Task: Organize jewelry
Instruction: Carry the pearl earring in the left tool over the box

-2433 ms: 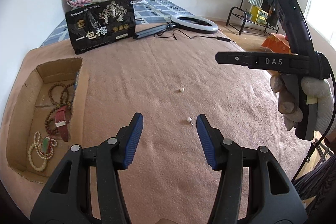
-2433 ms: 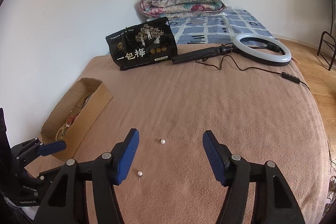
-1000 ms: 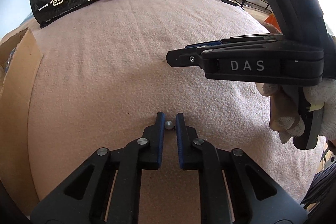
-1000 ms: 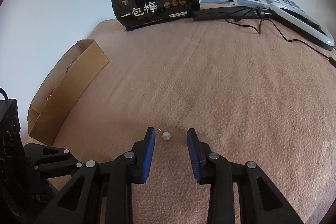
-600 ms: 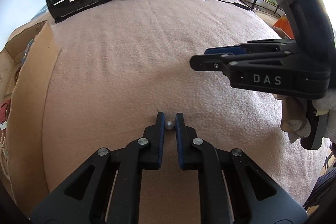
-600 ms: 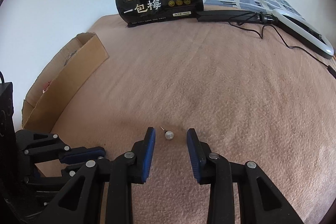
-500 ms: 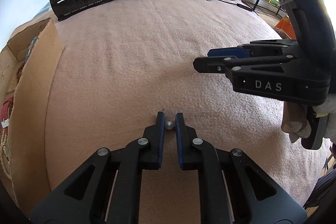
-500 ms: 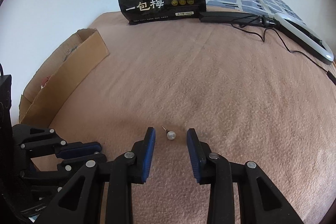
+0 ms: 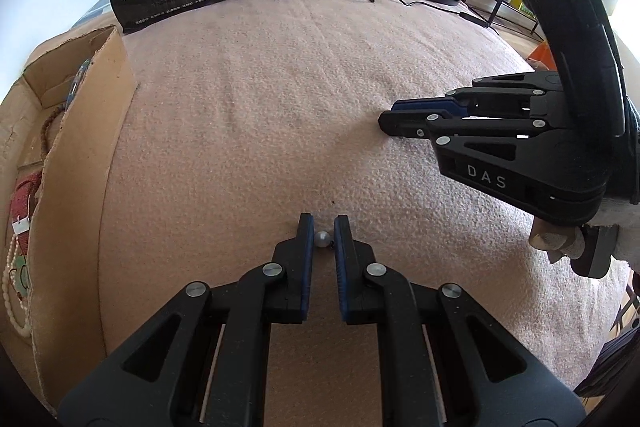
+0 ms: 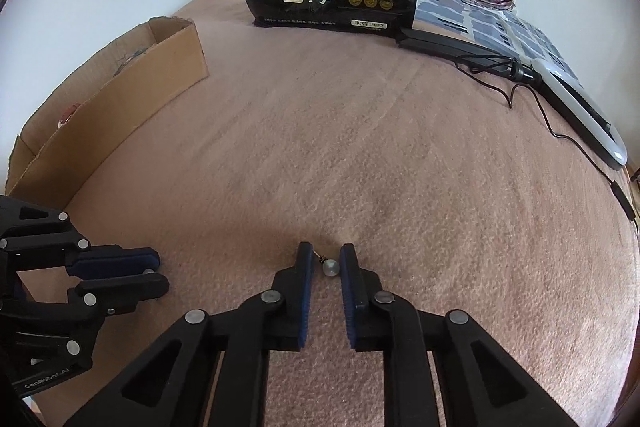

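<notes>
Left tool (image 9: 321, 227), as you hold it, pinches a small pearl stud (image 9: 322, 238) between its blue pads, low over the pink blanket (image 9: 260, 131) near the bed's front edge. The cardboard box (image 9: 92, 131) of bead strings lies along the bed's left edge. That stud is light, hard, round and slippery, so it probably rolls out of a loose grip; squeeze across the ball itself, not the thin post.

Your right tool (image 10: 323, 259) stands narrowly apart around a second stud (image 10: 330, 267), which rests on the blanket between the pads, nearer the right one; contact is hard to tell. Its post points away and left, so that is its long axis.
</notes>
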### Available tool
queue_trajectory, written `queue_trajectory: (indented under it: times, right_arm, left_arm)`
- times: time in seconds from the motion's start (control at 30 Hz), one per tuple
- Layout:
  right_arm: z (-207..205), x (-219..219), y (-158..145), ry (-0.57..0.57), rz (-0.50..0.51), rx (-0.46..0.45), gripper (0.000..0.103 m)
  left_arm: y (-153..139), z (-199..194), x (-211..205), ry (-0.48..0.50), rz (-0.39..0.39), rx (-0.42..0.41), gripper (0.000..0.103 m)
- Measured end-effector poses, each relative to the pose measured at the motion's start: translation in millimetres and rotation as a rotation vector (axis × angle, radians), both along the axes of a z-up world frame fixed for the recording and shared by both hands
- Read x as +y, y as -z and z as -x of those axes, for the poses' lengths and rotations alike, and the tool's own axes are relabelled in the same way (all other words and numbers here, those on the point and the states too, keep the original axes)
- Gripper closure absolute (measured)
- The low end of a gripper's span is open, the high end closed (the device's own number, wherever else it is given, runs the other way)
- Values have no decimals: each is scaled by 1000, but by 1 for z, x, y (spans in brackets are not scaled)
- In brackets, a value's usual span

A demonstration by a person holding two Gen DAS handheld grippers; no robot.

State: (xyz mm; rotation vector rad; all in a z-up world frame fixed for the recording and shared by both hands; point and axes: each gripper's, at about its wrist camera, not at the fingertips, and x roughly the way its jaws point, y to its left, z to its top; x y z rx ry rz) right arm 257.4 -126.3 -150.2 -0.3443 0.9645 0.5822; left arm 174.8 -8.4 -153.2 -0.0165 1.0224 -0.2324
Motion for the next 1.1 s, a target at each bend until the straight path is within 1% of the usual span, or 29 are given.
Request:
queue_trajectory:
  times: [0.27,0.5,0.8,1.1]
  right_arm:
    - [5,-5,-4,30,-20,1,97]
    - [15,-10,-17,44,-39,-9,97]
    - [33,-13,-42,59,-73,-34,97]
    - [52,-8,-73,58,-112,-64,97]
  left_arm:
    - [-5,3,8,-19,7,-4,94]
    - [-13,8,13,-30,16,-23,94]
    - [-36,18,17,-35,25,-81,94]
    - [-66,34,27,-48,42,-159,94]
